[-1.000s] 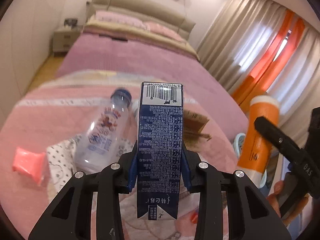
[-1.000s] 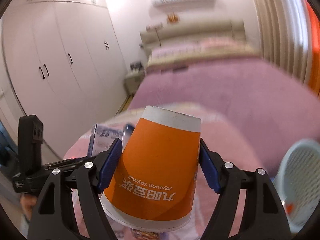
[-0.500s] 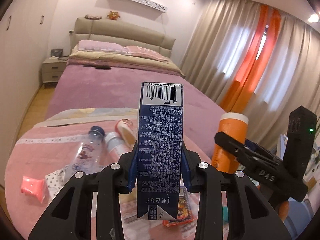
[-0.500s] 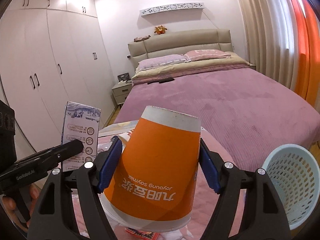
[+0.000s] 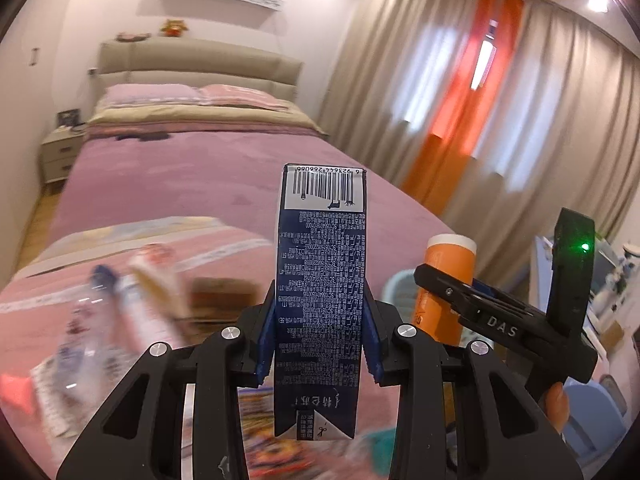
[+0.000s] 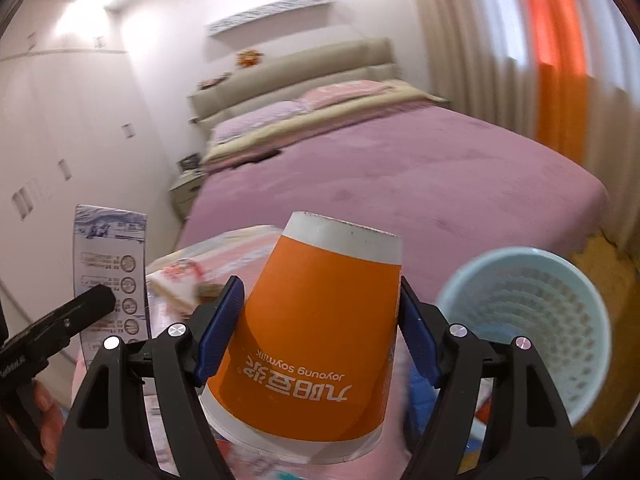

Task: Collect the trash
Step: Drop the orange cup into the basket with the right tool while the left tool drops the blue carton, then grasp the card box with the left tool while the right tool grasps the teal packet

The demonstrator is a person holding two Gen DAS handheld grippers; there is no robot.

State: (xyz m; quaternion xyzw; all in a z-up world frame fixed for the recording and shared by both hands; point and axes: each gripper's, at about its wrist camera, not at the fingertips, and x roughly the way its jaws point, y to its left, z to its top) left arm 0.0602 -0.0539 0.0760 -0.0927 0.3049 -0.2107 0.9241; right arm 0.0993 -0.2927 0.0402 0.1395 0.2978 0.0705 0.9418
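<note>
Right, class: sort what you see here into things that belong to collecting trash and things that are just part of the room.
Part of the job:
- blue carton in the left gripper
- orange cup in the right gripper
- pale blue basket
- plastic bottle

Just the room:
- bed
- curtains
- nightstand

Matt printed paperboard milk carton (image 5: 320, 300), smooth orange paper cup (image 6: 316, 332) with white rim, perforated pale-blue plastic basket (image 6: 532, 320) just right of cup, velvety mauve cloth bedspread (image 6: 400, 176) behind cup, clear glossy plastic bottle (image 5: 80, 332)
</note>
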